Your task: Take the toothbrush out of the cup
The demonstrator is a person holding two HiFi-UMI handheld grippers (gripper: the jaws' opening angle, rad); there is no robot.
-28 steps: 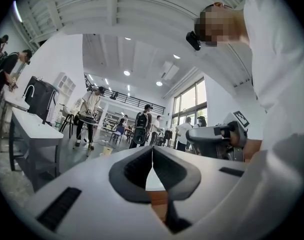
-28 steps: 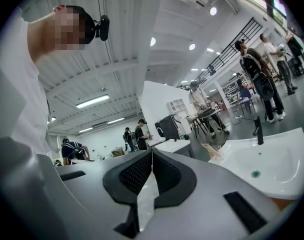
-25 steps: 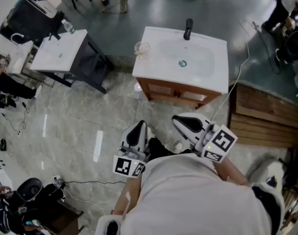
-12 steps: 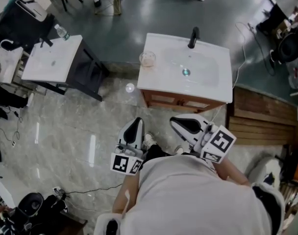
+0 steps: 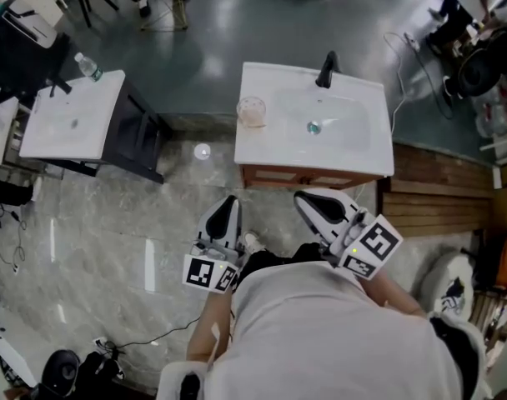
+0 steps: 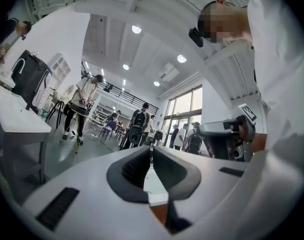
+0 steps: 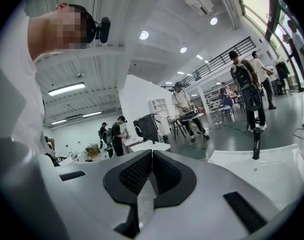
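Note:
In the head view a clear cup (image 5: 251,111) stands on the left front corner of a white sink counter (image 5: 262,152) with a black tap (image 5: 325,69). I cannot make out a toothbrush in it at this distance. My left gripper (image 5: 227,208) is held over the floor short of the cabinet, jaws shut and empty. My right gripper (image 5: 312,204) is beside it, also shut with nothing held. In the left gripper view the pads (image 6: 142,166) meet; the right gripper view shows the same, with the sink counter (image 7: 272,169) and tap (image 7: 256,145) ahead to the right.
A second white table (image 5: 70,127) with a bottle (image 5: 85,65) stands on the left. A wooden platform (image 5: 441,202) lies right of the sink cabinet, and a cable (image 5: 397,98) trails there. A small round object (image 5: 203,151) lies on the floor. Several people stand far off.
The sink counter has drawn nearer and lower in the head view as I walk toward it. Both grippers stay shut and keep their places in front of the body.

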